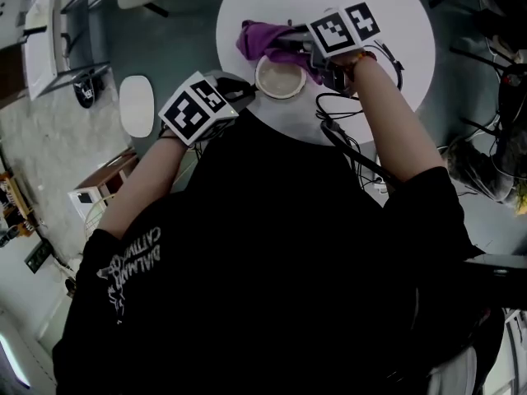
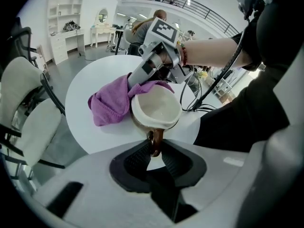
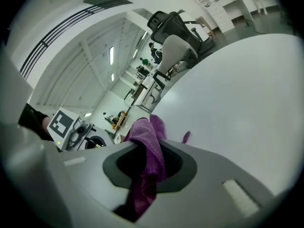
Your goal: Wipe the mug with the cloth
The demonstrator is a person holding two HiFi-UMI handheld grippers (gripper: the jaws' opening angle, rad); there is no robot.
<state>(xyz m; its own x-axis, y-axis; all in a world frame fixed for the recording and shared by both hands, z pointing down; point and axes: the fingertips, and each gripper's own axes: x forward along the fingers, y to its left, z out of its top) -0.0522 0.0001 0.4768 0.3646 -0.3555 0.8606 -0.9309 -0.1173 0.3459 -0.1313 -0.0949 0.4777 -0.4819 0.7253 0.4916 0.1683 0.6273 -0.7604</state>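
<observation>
A mug, cream inside and brown outside, stands at the near edge of the round white table. My left gripper comes at it from the near left, and its pads close on the mug's brown handle. The mug tilts its mouth toward that camera. A purple cloth hangs bunched over the mug's far rim. My right gripper is shut on the cloth, which trails out between its jaws. In the head view the right gripper sits just behind the mug.
Black cables lie on the table's near right and drop over its edge. A white stool stands left of the table, and chairs stand beyond it. The person's black shirt hides the lower head view.
</observation>
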